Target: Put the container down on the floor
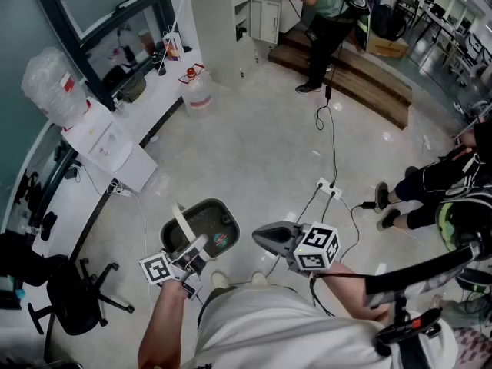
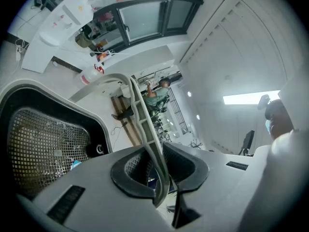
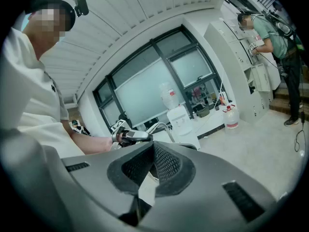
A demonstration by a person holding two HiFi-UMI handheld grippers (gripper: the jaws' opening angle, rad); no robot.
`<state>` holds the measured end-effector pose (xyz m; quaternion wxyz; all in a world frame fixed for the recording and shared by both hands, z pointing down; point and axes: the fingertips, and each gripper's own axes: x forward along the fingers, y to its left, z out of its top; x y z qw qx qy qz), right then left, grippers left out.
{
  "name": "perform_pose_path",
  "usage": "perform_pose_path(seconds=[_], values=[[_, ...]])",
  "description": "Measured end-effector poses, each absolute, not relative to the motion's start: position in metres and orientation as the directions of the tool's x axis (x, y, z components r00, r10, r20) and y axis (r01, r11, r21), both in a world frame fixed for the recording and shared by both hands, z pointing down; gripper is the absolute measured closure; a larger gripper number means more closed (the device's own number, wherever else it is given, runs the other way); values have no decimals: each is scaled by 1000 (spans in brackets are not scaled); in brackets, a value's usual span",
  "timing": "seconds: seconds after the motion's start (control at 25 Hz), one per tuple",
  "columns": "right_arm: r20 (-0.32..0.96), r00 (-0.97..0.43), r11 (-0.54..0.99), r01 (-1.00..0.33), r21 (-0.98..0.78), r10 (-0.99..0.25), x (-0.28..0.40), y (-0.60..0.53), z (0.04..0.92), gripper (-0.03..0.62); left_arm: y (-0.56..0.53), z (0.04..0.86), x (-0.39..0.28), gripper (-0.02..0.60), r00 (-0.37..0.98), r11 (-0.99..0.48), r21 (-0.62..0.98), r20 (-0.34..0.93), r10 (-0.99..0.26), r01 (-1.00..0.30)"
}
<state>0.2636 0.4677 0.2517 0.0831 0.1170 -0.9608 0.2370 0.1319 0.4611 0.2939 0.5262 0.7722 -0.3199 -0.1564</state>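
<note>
The container [image 1: 201,220] is a dark grey bin with a pale rim, a mesh insert [image 2: 46,146] and a pale strap handle [image 1: 181,223]. In the head view it sits low in front of me, over the pale floor; whether it touches the floor I cannot tell. My left gripper [image 1: 192,250] is shut on the handle [image 2: 145,124], which runs up between its pads in the left gripper view, with the bin's rim [image 2: 89,112] to the left. To the bin's right, my right gripper [image 1: 260,238] is shut with nothing in it [image 3: 153,148].
A water dispenser [image 1: 96,133] and a water jug [image 1: 197,91] stand by the window wall at left. A power strip [image 1: 329,189] with cables lies on the floor ahead. An office chair [image 1: 73,298] is at lower left. A person stands on the wooden step [image 1: 369,79]; another sits at right [image 1: 434,183].
</note>
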Motion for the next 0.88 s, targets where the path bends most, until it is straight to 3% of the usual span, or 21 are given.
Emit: perform_pose_path(seconds=[0.6,0.88], values=[[277,-960,911,-158,-381,-51,259,440,245,579,418,303,162,511,780,-258,912,98,-618,-319],[260,-963,889,-179,-422,-70,226,394,250,579,379,322,152,511,804,-228,935,90,-588,-271]])
